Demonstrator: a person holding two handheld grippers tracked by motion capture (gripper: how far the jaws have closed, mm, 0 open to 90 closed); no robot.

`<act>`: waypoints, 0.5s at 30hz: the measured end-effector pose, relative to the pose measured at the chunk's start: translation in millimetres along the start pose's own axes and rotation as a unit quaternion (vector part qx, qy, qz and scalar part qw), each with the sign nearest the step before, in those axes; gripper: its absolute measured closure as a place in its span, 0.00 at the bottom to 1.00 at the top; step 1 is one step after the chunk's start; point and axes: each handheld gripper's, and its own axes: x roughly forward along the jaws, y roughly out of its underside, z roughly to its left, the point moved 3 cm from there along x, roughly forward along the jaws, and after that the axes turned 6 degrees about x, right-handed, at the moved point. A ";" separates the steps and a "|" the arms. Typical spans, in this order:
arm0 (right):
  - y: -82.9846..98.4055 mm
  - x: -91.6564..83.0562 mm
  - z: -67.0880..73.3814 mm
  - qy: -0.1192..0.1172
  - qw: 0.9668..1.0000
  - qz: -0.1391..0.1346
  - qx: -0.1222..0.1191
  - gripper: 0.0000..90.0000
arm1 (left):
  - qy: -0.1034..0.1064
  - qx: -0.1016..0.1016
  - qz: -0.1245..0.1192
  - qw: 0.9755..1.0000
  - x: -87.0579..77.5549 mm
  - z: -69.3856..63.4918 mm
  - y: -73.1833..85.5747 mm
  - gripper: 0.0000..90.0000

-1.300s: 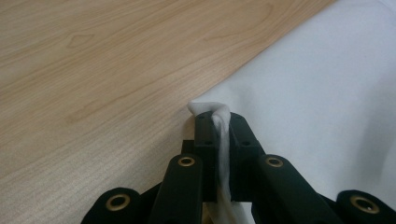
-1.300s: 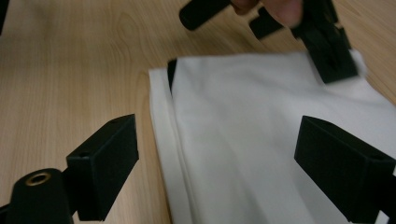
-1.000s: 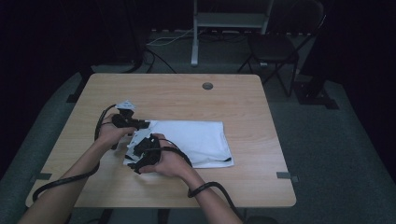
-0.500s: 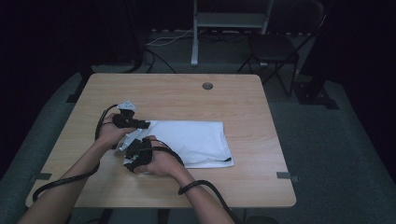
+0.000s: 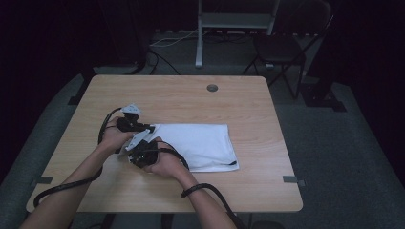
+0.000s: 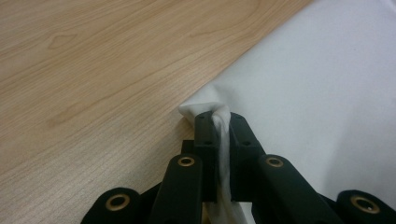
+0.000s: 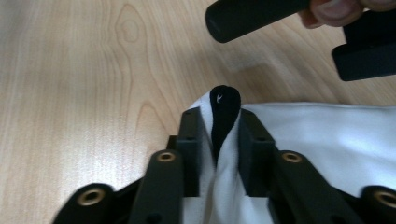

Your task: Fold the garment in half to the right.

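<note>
left gripper view: cloth (image 6: 322,93) between claw (image 6: 219,122) jaws

Left end of cloth (image 5: 200,145): in the high view, covered by the two hands and both grippers, so its corners cannot be seen there.
Left gripper (image 6: 218,122): base cut off by the bottom edge of the left gripper view; the pinched fold of cloth disappears between the jaws.
Right gripper (image 7: 222,122): lower part cut off by the bottom edge; the dark trim (image 7: 224,116) runs down out of sight between the jaws.
Other hand (image 7: 334,10): only fingertips, cut by the top edge of the right gripper view.
Forearms: cut by the high view's bottom edge.
Bench (image 5: 248,102): round spot (image 5: 212,88) too small to identify.
</note>
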 end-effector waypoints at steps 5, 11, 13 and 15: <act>-2.1 0.2 0.8 0.010 1.000 0.007 -0.007 0.89 | 0.002 -0.001 -0.003 1.000 -0.6 0.2 0.0 0.94; -3.2 -1.1 2.8 0.014 1.000 0.002 -0.007 0.89 | 0.001 0.002 -0.004 1.000 -2.7 -1.4 -1.8 0.95; -5.0 -3.8 3.5 0.011 1.000 -0.005 -0.007 0.89 | -0.002 0.005 -0.002 1.000 -4.7 -2.0 -2.8 0.95; -6.8 -7.2 3.7 0.004 1.000 -0.011 -0.001 0.89 | -0.003 0.005 -0.003 1.000 -6.9 -2.2 -3.9 0.95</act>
